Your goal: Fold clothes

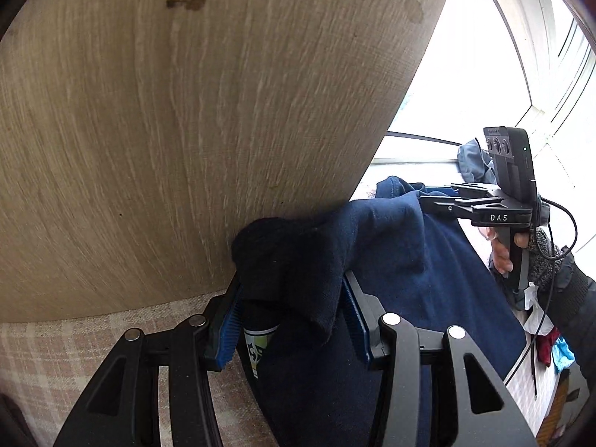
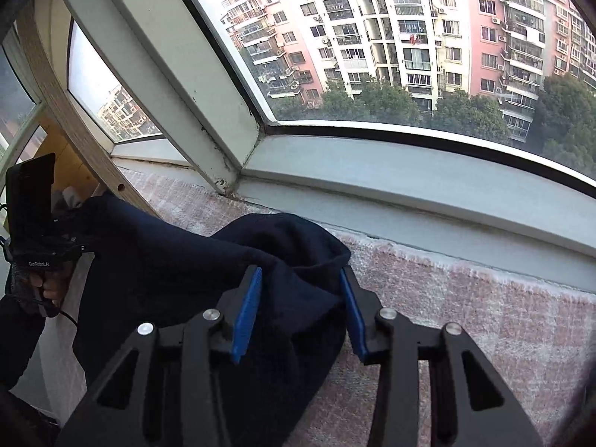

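Navy garment [image 1: 391, 246] hangs bunched (slack) between both, each hand-held gripper [image 1: 292, 316] [image 2: 300, 311] pinching it.

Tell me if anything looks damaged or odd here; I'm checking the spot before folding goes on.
Two small things. The wood panel has a dark smudge near its top, like a stain or scuff. The white window frame has cracked, dirty paint at its lower joint by the sill. The navy garment hangs bunched between both grippers, as expected mid-fold.
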{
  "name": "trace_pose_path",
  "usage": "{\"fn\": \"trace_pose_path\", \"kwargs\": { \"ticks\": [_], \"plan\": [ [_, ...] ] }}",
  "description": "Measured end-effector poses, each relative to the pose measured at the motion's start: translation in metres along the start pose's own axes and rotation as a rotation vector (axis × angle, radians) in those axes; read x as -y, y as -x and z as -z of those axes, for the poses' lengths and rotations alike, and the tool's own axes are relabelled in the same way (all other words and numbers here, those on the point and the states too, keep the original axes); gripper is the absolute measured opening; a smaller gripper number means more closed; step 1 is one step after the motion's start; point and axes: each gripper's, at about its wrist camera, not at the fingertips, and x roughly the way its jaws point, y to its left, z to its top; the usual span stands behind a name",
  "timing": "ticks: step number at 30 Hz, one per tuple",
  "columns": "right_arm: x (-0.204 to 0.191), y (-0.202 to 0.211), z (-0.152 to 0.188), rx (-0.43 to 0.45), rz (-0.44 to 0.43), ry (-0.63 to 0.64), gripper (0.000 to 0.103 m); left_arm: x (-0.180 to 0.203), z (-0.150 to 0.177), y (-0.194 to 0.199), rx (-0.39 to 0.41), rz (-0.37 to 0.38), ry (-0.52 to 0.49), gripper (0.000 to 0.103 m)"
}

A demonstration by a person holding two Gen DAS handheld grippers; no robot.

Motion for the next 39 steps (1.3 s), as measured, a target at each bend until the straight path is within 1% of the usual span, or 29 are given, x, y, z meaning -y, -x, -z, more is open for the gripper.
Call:
{"fn": "trace_pose_path", "kwargs": {
  "ticks": [1, 2, 3, 7, 8, 10, 13, 15, 17, 19, 21, 26, 30, 32, 34, 35, 37, 39],
  "plan": [
    [0.001, 0.001, 0.000, -0.005, -0.007, -0.006, 0.027, 0.004, -0.002, -0.003, -0.001, 0.001, -0.007, 0.046],
    [0.002, 0.002, 0.000, -0.010, -0.015, -0.013, 0.019, 0.008, -0.004, -0.006, -0.001, 0.002, -0.014, 0.046],
    [0.002, 0.003, 0.001, -0.013, -0.018, -0.014, 0.017, 0.009, -0.005, -0.007, 0.001, 0.002, -0.018, 0.044],
    [-0.003, 0.007, 0.002, -0.008, -0.003, 0.006, 0.014, 0.007, -0.005, -0.003, 0.026, 0.033, -0.022, 0.020],
    [-0.004, 0.010, 0.003, -0.001, -0.005, 0.002, 0.014, 0.008, -0.005, -0.002, 0.031, 0.043, -0.024, 0.017],
    [-0.004, 0.020, 0.003, 0.021, -0.010, -0.007, 0.013, 0.014, -0.004, -0.002, 0.037, 0.030, -0.053, 0.012],
    [-0.008, 0.035, 0.004, 0.053, -0.016, -0.020, 0.013, 0.017, -0.002, 0.005, 0.051, 0.026, -0.073, 0.011],
    [-0.016, 0.049, 0.006, 0.065, -0.021, -0.019, 0.013, 0.018, 0.000, 0.015, 0.060, 0.045, -0.073, 0.010],
    [-0.030, 0.065, 0.008, 0.081, -0.013, 0.009, 0.013, 0.020, 0.003, 0.028, 0.068, 0.062, -0.077, 0.010],
    [-0.044, 0.086, 0.011, 0.101, -0.026, 0.024, 0.012, 0.027, 0.006, 0.044, 0.072, 0.066, -0.101, 0.009],
    [-0.061, 0.107, 0.014, 0.134, -0.017, 0.041, 0.012, 0.038, 0.009, 0.058, 0.075, 0.064, -0.137, 0.009],
    [-0.108, 0.161, 0.023, 0.202, 0.020, 0.114, 0.012, 0.064, 0.019, 0.113, 0.115, 0.071, -0.200, 0.009],
    [-0.143, 0.205, 0.024, 0.263, 0.054, 0.149, 0.012, 0.084, 0.018, 0.155, 0.162, 0.064, -0.231, 0.009],
    [-0.166, 0.229, 0.041, 0.304, 0.073, 0.184, 0.012, 0.096, 0.021, 0.180, 0.197, 0.061, -0.247, 0.009],
    [-0.187, 0.245, 0.070, 0.323, 0.090, 0.217, 0.012, 0.111, 0.039, 0.207, 0.232, 0.063, -0.290, 0.009],
    [-0.196, 0.251, 0.090, 0.329, 0.097, 0.227, 0.012, 0.119, 0.053, 0.218, 0.246, 0.051, -0.317, 0.009],
    [-0.211, 0.259, 0.136, 0.342, 0.101, 0.231, 0.012, 0.131, 0.092, 0.237, 0.267, 0.035, -0.382, 0.009],
    [-0.226, 0.261, 0.196, 0.356, 0.117, 0.241, 0.012, 0.143, 0.141, 0.251, 0.294, 0.032, -0.451, 0.009]
  ]
}}
